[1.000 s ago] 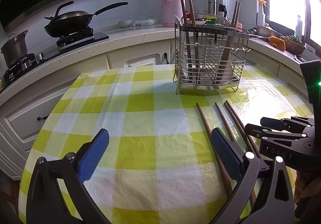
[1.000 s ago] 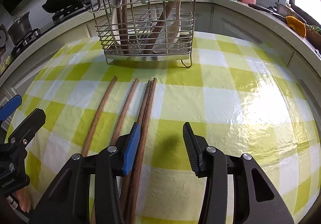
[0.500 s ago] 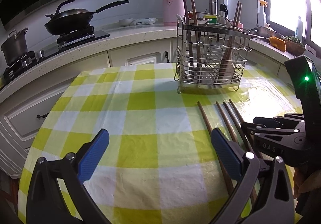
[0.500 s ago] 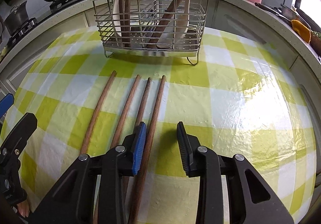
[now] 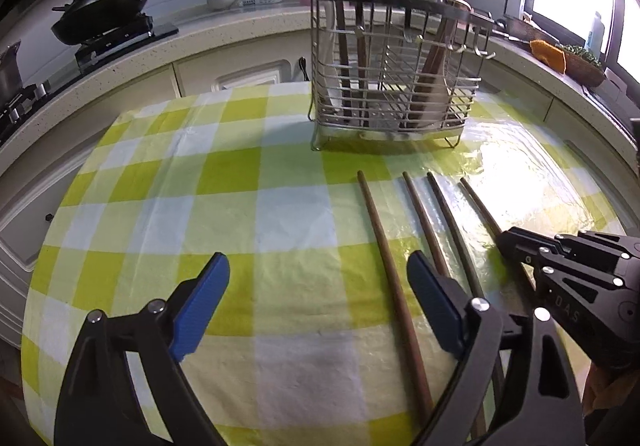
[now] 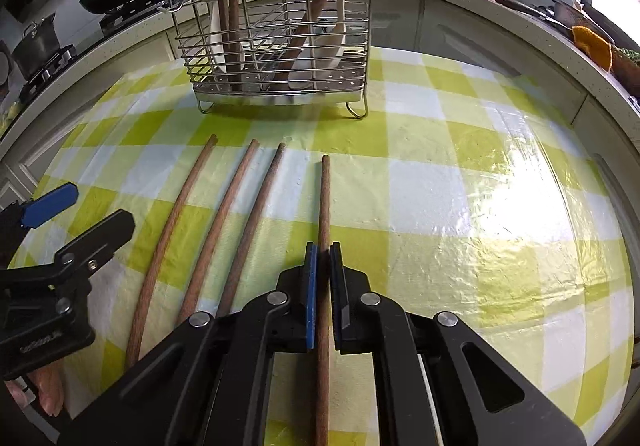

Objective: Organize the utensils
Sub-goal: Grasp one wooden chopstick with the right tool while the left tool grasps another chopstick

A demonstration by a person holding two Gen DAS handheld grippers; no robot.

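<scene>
Right gripper (image 6: 323,266): you hold the rightmost brown wooden chopstick (image 6: 324,198), its long axis along your fingers, toward the steel wire utensil rack (image 6: 276,46)
Left gripper (image 5: 316,302): wide, just narrowing, empty; leftmost chopstick (image 5: 384,246) between the jaws

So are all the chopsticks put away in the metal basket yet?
Not yet. Some chopsticks already stand in the wire basket. The right claw has just closed on one chopstick, which is still on the tablecloth. Three more chopsticks lie loose beside it, and the left claw is open, holding nothing.
</scene>
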